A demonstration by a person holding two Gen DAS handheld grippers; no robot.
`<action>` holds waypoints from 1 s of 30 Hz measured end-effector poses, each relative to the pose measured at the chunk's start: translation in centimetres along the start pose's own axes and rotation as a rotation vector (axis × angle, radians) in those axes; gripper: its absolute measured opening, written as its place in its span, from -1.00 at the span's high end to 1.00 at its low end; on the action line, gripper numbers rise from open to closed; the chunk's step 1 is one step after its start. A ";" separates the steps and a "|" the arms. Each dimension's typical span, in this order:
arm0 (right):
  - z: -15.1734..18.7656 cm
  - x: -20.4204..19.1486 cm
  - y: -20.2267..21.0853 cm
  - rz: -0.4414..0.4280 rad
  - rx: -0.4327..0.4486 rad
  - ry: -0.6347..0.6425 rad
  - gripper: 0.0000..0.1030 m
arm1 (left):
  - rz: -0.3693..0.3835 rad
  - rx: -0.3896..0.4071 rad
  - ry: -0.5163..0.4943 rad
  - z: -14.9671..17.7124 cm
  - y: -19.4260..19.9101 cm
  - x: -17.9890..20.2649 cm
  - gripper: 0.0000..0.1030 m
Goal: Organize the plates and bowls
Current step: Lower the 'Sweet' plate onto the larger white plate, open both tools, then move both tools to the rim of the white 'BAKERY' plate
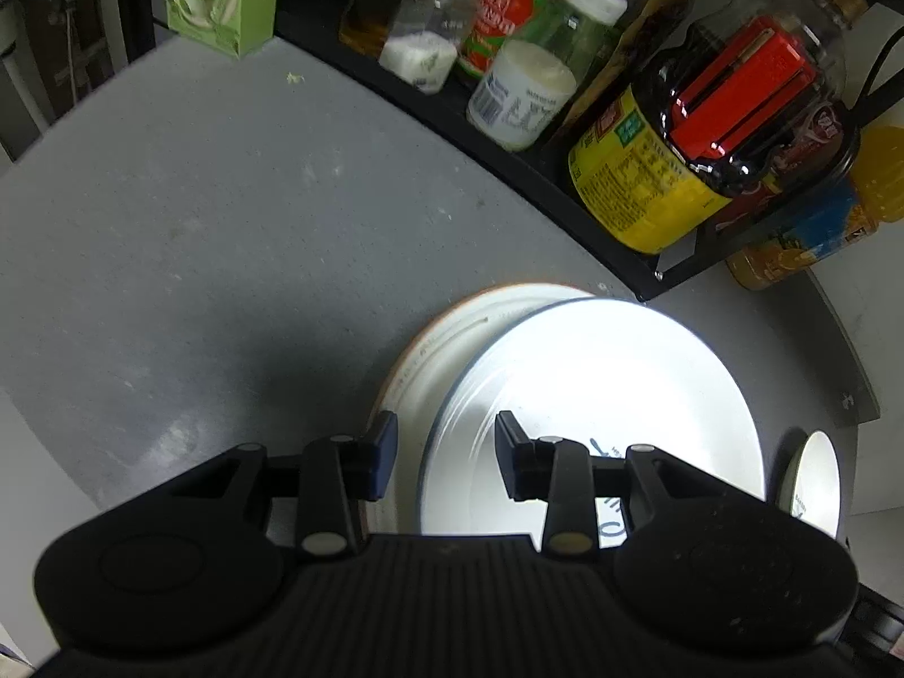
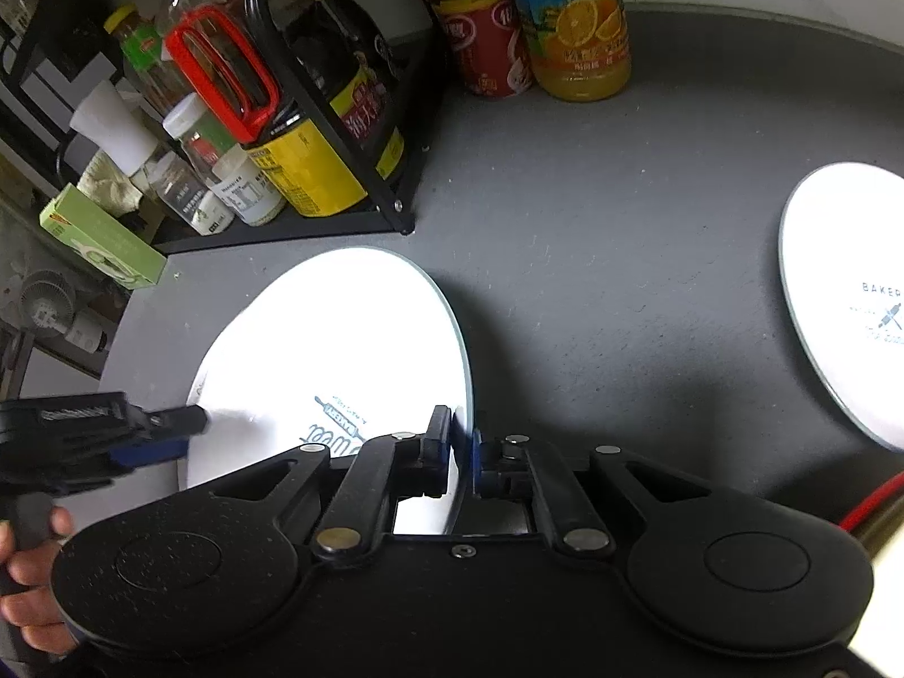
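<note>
Right claw (image 2: 462, 446): clamped on the rim of a white plate (image 2: 339, 339), held tilted above the grey bench (image 2: 593, 282). Left claw (image 1: 446, 452): jaws apart, straddling that plate's edge over a second plate (image 1: 452, 333) beneath. Third plate (image 2: 842, 294) lies apart; bottle rack (image 2: 350, 130) behind.

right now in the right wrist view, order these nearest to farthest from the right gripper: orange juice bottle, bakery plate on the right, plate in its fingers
1. Plate in its fingers, clamped at the right gripper.
2. Bakery plate, on the counter far right.
3. Orange juice bottle, at the back beside the rack.
</note>
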State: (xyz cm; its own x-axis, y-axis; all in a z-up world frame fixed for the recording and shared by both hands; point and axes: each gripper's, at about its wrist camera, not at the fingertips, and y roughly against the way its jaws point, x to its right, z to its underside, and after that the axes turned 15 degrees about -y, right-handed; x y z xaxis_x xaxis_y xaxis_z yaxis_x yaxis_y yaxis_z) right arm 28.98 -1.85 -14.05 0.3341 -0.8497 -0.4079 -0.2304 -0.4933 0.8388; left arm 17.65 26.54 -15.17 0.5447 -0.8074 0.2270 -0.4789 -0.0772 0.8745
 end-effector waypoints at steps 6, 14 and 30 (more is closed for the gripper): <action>-0.1 -0.4 -1.2 0.005 -0.013 0.024 0.80 | -0.090 0.025 -0.055 -0.4 0.6 -0.3 -0.11; -0.1 -1.0 -2.5 0.038 -0.033 0.043 0.56 | -0.091 -0.066 -0.052 -0.3 -1.9 -2.0 -0.14; -1.2 -0.6 1.1 0.030 0.009 -0.022 -0.31 | -0.095 -0.045 -0.113 -2.5 -0.3 0.3 -0.18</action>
State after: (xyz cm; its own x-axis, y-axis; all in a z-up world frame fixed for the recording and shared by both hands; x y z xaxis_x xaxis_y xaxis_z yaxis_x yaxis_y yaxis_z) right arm 29.65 -1.61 -12.46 0.3070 -0.8680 -0.3904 -0.2481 -0.4690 0.8477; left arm 19.66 27.76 -14.28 0.5034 -0.8588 0.0950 -0.3961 -0.1317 0.9087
